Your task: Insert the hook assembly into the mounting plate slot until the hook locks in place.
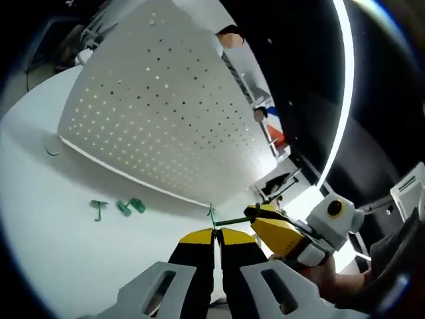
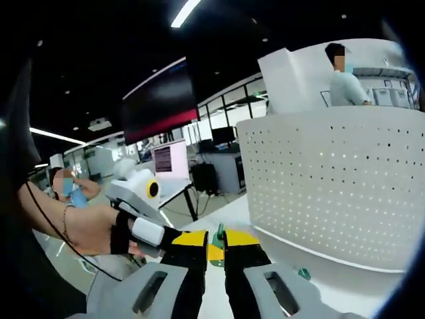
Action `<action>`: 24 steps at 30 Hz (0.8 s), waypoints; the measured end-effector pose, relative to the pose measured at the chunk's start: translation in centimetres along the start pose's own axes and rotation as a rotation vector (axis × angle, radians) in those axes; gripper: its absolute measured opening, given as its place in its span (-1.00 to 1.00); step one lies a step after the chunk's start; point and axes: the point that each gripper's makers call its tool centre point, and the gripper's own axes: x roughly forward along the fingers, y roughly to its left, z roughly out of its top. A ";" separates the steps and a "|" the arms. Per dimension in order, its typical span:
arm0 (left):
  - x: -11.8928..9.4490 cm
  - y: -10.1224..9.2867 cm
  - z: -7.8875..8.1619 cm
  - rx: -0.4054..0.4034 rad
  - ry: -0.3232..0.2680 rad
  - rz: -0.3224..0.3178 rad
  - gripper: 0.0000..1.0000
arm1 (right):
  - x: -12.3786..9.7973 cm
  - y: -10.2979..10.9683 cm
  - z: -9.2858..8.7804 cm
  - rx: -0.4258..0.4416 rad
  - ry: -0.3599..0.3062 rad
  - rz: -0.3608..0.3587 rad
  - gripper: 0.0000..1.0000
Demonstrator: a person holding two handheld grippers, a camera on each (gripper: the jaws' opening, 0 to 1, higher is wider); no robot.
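Hook parts in green sit at the centre of both views. In the left gripper view, our left tongs (image 1: 214, 234) rise from the bottom edge with their yellow-tipped black jaws drawn nearly together, and a thin green hook piece (image 1: 211, 214) stands upright right at their tips — the jaws appear clamped on it, though the contact itself is hard to make out. From the right of these tongs the right tongs (image 1: 255, 214) reach in, yellow tips pinching a slim green rod (image 1: 231, 220) that runs across to the upright piece.

Ahead of the left tongs stands the mounting plate (image 1: 166, 100), a large white pegboard dotted with small holes, upright on the white table (image 1: 40, 219). Two more green hooks lie on the table left of the tongs, in front of the plate: a T-shaped one (image 1: 99, 209) and a chunkier one (image 1: 131, 206) just beside it.

In the right gripper view, our right tongs (image 2: 214, 247) have their jaws close together on a small green part at the tips. The left tongs (image 2: 174, 240) and the hand (image 2: 93, 229) holding them come in from the left, meeting at the same spot. The pegboard (image 2: 332, 179) rises to the right of the tongs, and another green piece (image 2: 304, 273) lies on the table near its base. A person (image 2: 345, 83) stands beyond the plate.
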 end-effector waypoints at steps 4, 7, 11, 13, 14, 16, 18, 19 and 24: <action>-0.1 0.2 0.0 0.048 0.010 0.022 -0.98 | 0.0 0.0 -0.1 0.020 0.007 -0.001 -0.82; -0.1 0.4 0.0 0.068 0.013 0.031 -0.98 | -0.2 -0.3 -0.2 0.029 0.011 -0.010 -0.82; -0.1 0.6 -0.1 0.082 0.016 0.041 -0.98 | -0.6 -0.8 -0.4 0.069 0.013 -0.014 -0.82; -0.2 0.9 -0.2 0.099 0.019 0.057 -0.98 | -0.8 -1.2 -0.6 0.073 0.026 -0.019 -0.82; -0.2 1.0 -0.2 0.100 0.020 0.063 -0.98 | -0.9 -1.2 -0.7 0.072 0.029 -0.021 -0.82; -0.2 1.2 -0.3 0.111 0.022 0.073 -0.98 | -1.2 -1.3 -0.7 0.080 0.035 -0.023 -0.82; -0.3 1.3 -0.4 0.132 0.031 0.083 -0.98 | -1.3 -1.4 -1.0 0.088 0.044 -0.022 -0.82; -0.3 1.4 -0.4 0.159 0.036 0.091 -0.98 | -1.3 -1.4 -1.1 0.091 0.052 -0.023 -0.82; -0.4 1.6 -0.4 0.275 0.060 0.131 -0.98 | -1.6 -1.1 -1.8 0.118 0.084 -0.015 -0.84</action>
